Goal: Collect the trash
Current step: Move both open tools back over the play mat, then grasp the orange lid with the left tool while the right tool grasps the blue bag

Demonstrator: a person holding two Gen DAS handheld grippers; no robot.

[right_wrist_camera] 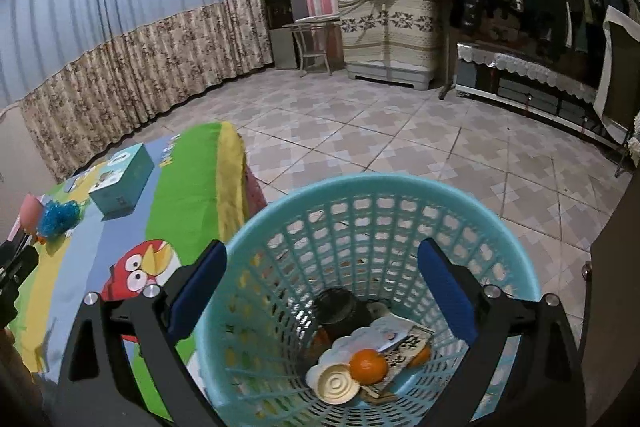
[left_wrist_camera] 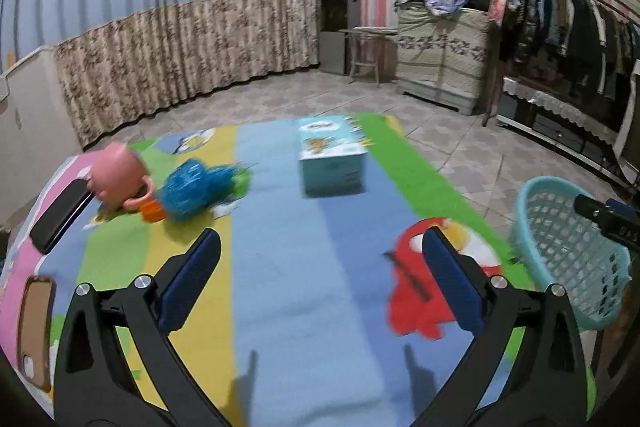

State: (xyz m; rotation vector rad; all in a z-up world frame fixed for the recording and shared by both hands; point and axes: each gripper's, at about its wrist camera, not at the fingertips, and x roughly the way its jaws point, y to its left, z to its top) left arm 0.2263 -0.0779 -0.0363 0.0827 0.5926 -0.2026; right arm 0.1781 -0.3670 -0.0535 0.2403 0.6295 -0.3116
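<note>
A light blue plastic basket (right_wrist_camera: 360,227) stands beside the table's right edge; it also shows in the left wrist view (left_wrist_camera: 568,251). It holds an orange (right_wrist_camera: 368,365), a white lid (right_wrist_camera: 336,385), paper scraps (right_wrist_camera: 400,343) and a dark round thing (right_wrist_camera: 336,307). My right gripper (right_wrist_camera: 320,287) is open and empty right above the basket's mouth. My left gripper (left_wrist_camera: 320,275) is open and empty above the colourful table cover (left_wrist_camera: 280,267). A blue crinkled wrapper (left_wrist_camera: 196,187) and an orange scrap (left_wrist_camera: 152,213) lie at the far left of the table.
A pink mug (left_wrist_camera: 116,173), a black phone (left_wrist_camera: 60,215), a brown phone case (left_wrist_camera: 36,327) and a light blue tissue box (left_wrist_camera: 332,155) are on the table. Tiled floor (right_wrist_camera: 400,131), a curtain, a cabinet and a clothes rack lie beyond.
</note>
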